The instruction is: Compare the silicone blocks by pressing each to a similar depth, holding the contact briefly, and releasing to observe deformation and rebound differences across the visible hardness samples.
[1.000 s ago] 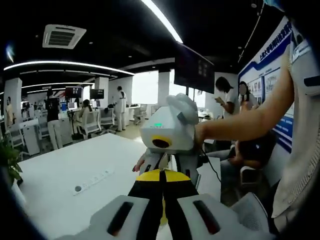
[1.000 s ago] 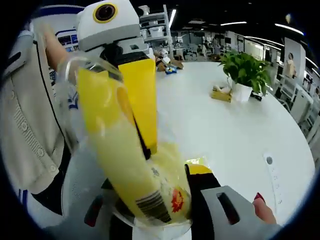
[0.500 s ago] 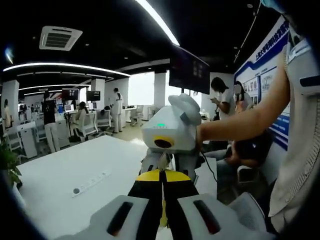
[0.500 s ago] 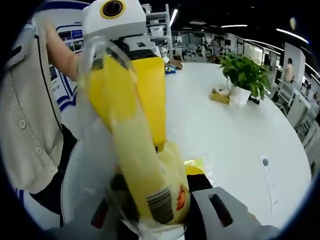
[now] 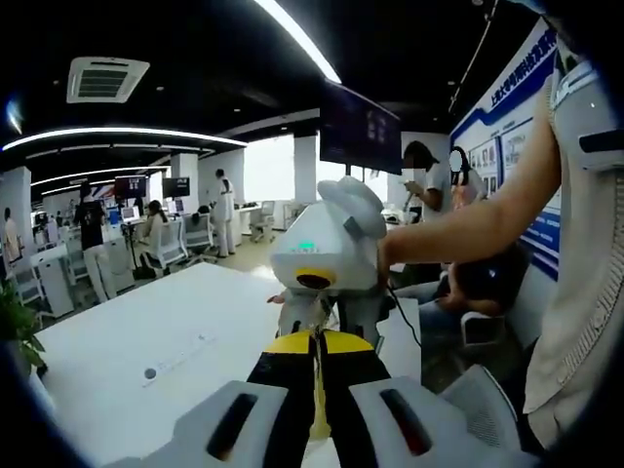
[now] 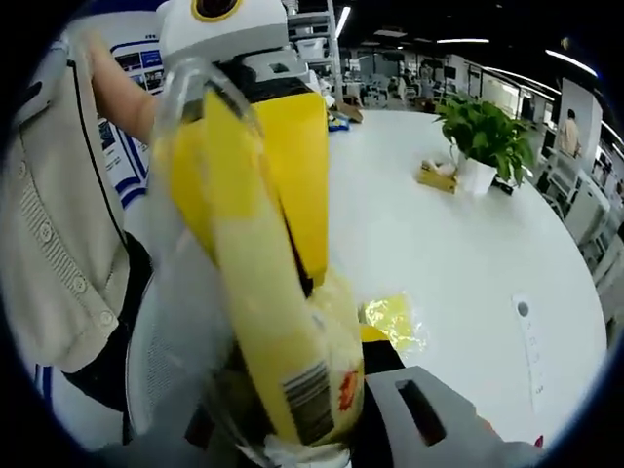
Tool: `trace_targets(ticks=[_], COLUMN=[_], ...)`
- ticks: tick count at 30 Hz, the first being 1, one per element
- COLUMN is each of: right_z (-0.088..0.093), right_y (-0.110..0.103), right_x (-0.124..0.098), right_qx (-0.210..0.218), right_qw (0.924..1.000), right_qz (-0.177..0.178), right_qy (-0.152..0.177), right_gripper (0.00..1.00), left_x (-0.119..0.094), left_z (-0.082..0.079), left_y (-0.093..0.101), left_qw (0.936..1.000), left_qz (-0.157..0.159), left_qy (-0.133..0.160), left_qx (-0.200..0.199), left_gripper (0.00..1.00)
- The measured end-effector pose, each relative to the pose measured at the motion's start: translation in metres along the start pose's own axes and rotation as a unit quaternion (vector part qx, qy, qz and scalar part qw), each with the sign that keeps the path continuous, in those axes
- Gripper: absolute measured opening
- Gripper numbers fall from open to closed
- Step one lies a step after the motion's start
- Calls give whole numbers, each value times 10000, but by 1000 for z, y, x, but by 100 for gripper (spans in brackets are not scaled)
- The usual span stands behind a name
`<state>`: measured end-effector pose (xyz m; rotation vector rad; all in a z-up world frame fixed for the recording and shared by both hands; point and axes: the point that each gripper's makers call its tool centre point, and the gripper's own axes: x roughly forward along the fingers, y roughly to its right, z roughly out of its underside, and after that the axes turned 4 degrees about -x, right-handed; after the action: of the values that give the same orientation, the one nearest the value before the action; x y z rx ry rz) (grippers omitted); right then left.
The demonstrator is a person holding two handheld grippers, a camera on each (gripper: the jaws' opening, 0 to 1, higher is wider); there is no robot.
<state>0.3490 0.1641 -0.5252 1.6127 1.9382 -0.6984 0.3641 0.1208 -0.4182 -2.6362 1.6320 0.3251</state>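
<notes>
Since the earlier frames the yellow packet [image 6: 258,292] had swung a little more upright in the right gripper view, and a crumpled flap of clear wrap [image 6: 395,320] had come free beside it; the left gripper view had barely drifted.

Both tongs met in the air over the white table [image 6: 458,244]. The right gripper [image 6: 312,429] was clamped on the packet's lower end, near its barcode. The left gripper [image 5: 314,390] had its jaws nearly together on a thin yellow edge, apparently the same packet.

As a judgement, the pressing had not begun: no silicone block lay bare on the table, and no sample could be told apart. If the blocks were inside the packet, it was still to be opened, so every press, hold and release remained.

The packet looked glossy, soft and creased, a long pouch of thin plastic film, pale yellow with a printed label. The table was smooth and matte. A potted plant [image 6: 480,136] stood well apart, and a power strip [image 5: 175,356] lay on the tabletop.
</notes>
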Motion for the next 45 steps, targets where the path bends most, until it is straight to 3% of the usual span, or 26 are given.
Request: trace_targets(ticks=[31,45], right_z=[4,1], right_y=[-9,-9], right_x=[-3,-4], right_qx=[67,66], right_qw=[9999,9999], right_qz=[-64,-59], right_qy=[-102,-95], right_gripper=[13,17], left_x=[1,-1], left_z=[0,-2], left_y=[4,5], left_qw=[9996,9999], left_qz=[-48,-45], left_qy=[-45,-6], left_qx=[279,108], left_gripper=[0,0])
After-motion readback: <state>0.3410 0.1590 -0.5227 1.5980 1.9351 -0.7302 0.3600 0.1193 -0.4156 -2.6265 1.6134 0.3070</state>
